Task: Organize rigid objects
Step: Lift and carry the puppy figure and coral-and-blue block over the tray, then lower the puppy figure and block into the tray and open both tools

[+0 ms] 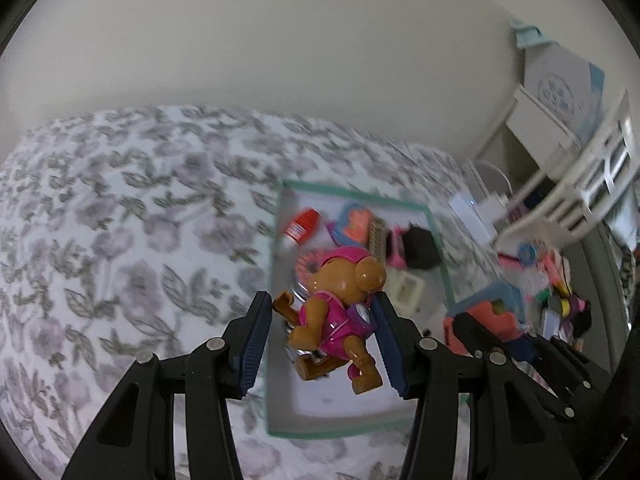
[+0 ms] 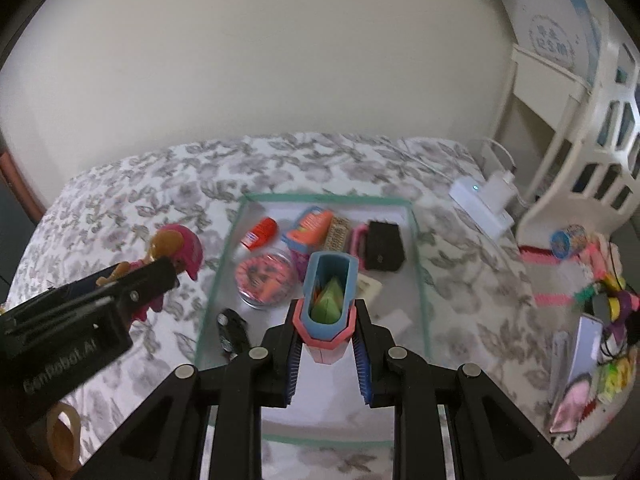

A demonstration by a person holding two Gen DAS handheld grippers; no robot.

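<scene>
At the far left of the right wrist view, a roll of brownish tape (image 2: 63, 438) lies on the floral bedspread (image 2: 120, 208) near the bottom edge. Just above it the left gripper (image 2: 132, 292) reaches in from the left, its black body lettered on the side. It carries a toy dog figure (image 1: 340, 312) in a pink helmet and pink suit. In the left wrist view the blue pads (image 1: 254, 344) stand on either side of the figure, the right pad against its back and the left pad at its raised paw, so the tongs are closed on the toy, held above the near part of the tray.

Further right sits the shallow white tray (image 2: 418, 240) with a green rim, resting on the bedspread. Inside it, from left to right, lie a small black object (image 2: 232, 330) near the left wall, a red and white tube (image 2: 260, 233) at the far left, a round clear dish with a pink and red pattern (image 2: 266, 278), an orange and blue toy (image 2: 310, 226), a tan ridged block (image 2: 338, 234), a pink item (image 2: 356, 240) and a black case (image 2: 385, 246).

The right gripper (image 2: 326, 346) holds a pink and blue container (image 2: 329, 300) upright between narrowed fingers, over the near middle of the tray; green and orange pieces show inside it.

To the right of the tray, a white power strip (image 2: 480, 204) rests on the bed, and a white rack (image 2: 580, 152) stands beyond, with a jumble of colourful small things (image 2: 600, 292) at the far right.
</scene>
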